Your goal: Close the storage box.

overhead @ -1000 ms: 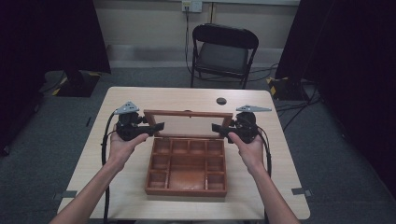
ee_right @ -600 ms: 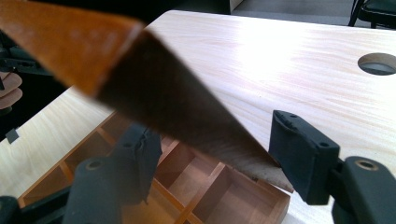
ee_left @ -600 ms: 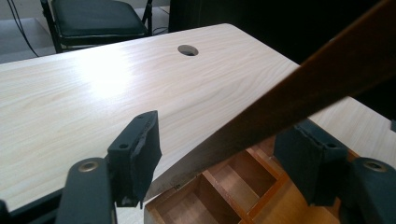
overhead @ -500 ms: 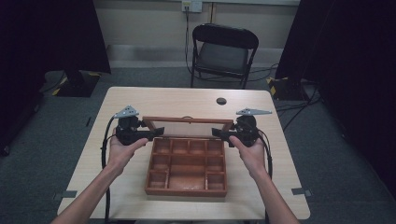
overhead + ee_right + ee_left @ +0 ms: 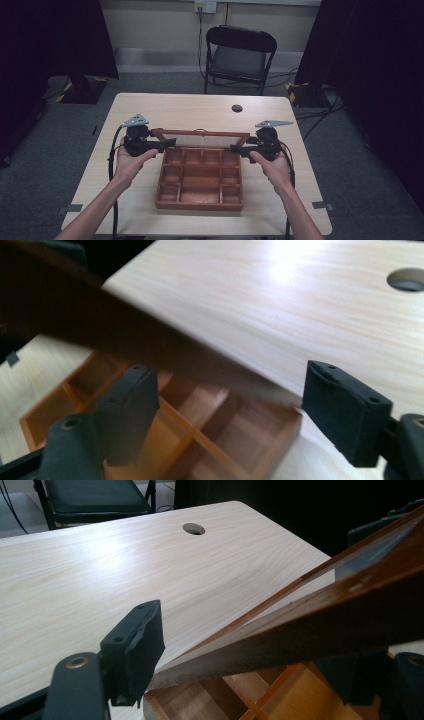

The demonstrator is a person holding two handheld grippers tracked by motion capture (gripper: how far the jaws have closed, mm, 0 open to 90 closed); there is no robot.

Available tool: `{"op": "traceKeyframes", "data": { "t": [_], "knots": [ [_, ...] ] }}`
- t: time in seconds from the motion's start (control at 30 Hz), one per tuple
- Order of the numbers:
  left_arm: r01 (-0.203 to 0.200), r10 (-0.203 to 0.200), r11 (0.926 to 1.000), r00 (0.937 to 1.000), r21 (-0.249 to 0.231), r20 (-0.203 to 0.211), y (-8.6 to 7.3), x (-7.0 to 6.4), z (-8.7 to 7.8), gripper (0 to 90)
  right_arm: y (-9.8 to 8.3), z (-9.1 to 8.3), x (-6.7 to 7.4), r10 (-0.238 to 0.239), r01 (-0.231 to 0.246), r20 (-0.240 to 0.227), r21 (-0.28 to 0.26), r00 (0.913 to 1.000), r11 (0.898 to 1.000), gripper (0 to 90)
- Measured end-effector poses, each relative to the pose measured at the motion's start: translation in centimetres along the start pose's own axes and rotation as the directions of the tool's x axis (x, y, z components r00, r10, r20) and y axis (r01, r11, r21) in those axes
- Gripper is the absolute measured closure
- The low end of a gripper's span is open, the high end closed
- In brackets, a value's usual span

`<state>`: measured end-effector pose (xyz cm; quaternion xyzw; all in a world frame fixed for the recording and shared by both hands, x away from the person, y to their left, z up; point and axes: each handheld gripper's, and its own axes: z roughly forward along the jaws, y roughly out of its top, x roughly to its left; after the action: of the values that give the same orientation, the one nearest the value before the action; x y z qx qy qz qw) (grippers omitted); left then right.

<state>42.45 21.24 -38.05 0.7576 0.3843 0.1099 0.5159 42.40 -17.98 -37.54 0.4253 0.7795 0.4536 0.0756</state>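
High view, pale wood table (image 5: 150,107) with cable hole (image 5: 237,108), folding chair (image 5: 240,55) behind, grey floor (image 5: 360,165), both tools spread, jaws just opening.

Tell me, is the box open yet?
Nearly. The lid stands raised off the box, compartments showing. The left gripper and right gripper have just been opening their jaws, the lid's ends between them. Left to do, probably: draw both away.

High view overhead; 2 gripper views close, sharing tray (image 5: 199,176).
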Motion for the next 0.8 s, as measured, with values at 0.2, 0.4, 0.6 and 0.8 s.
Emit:
{"op": "traceKeyframes", "data": {
  "t": [0.2, 0.4, 0.6, 0.8],
  "knots": [
    [-0.005, 0.005, 1.0000, 1.0000, -0.001, 0.000, 0.1, -0.2, 0.0, 24.7, -0.7, -0.4, -1.6, 0.034, -0.032, -0.026, 0.065, 0.9991, 0.997, 28.7],
    [-0.014, 0.014, 0.9999, 0.9996, -0.005, 0.026, 0.3, -0.9, 0.0, 24.5, -0.5, -1.0, -2.1, 0.015, -0.018, 0.047, 0.071, 0.9988, 0.997, 36.1],
    [-0.019, 0.019, 0.9994, 0.9997, -0.029, 0.016, 0.5, -1.1, -0.3, 23.7, -0.2, -2.3, -2.7, 0.040, -0.042, 0.067, 0.040, 0.9970, 0.998, 37.3],
    [-0.026, 0.026, 0.9995, 0.9994, -0.017, 0.020, 0.5, -1.3, -0.3, 22.2, 0.6, -3.6, -2.6, 0.029, -0.028, 0.065, -0.013, 0.9975, 1.000, 39.0]
  ]
}}
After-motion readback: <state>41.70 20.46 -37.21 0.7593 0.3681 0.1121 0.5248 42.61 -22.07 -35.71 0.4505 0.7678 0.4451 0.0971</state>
